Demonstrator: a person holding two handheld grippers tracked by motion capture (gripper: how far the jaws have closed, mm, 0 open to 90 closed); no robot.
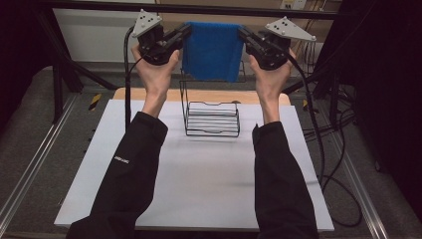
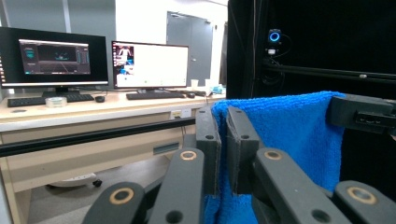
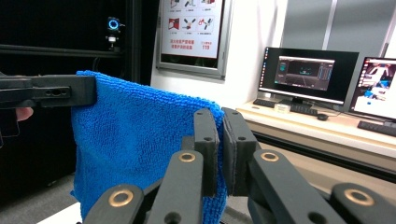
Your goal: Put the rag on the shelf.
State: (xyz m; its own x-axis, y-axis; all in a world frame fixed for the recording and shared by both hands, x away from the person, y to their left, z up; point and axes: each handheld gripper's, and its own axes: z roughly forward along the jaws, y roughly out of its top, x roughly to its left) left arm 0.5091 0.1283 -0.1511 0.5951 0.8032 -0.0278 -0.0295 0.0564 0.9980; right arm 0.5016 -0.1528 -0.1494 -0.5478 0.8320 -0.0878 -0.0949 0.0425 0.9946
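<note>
A blue towel (image 1: pixel 213 51) hangs spread between my two grippers, high above the far part of the table. My left gripper (image 1: pixel 185 31) is shut on its upper left corner, and my right gripper (image 1: pixel 244 33) is shut on its upper right corner. In the left gripper view my jaws pinch the towel (image 2: pixel 285 140) at my left gripper (image 2: pixel 223 140), and my right gripper (image 2: pixel 362 114) holds the far corner. In the right gripper view my right gripper (image 3: pixel 220 144) pinches the towel (image 3: pixel 135 140), and my left gripper (image 3: pixel 51 92) grips the other corner. A black wire rack (image 1: pixel 211 117) stands on the table below the towel.
The white table top (image 1: pixel 199 184) lies under my arms, with a wooden board (image 1: pixel 204 95) at its far edge. Black cables (image 1: pixel 333 149) trail down the right side. A black frame bar (image 1: pixel 199 9) crosses behind the towel. A desk with monitors (image 2: pixel 98 60) stands beyond.
</note>
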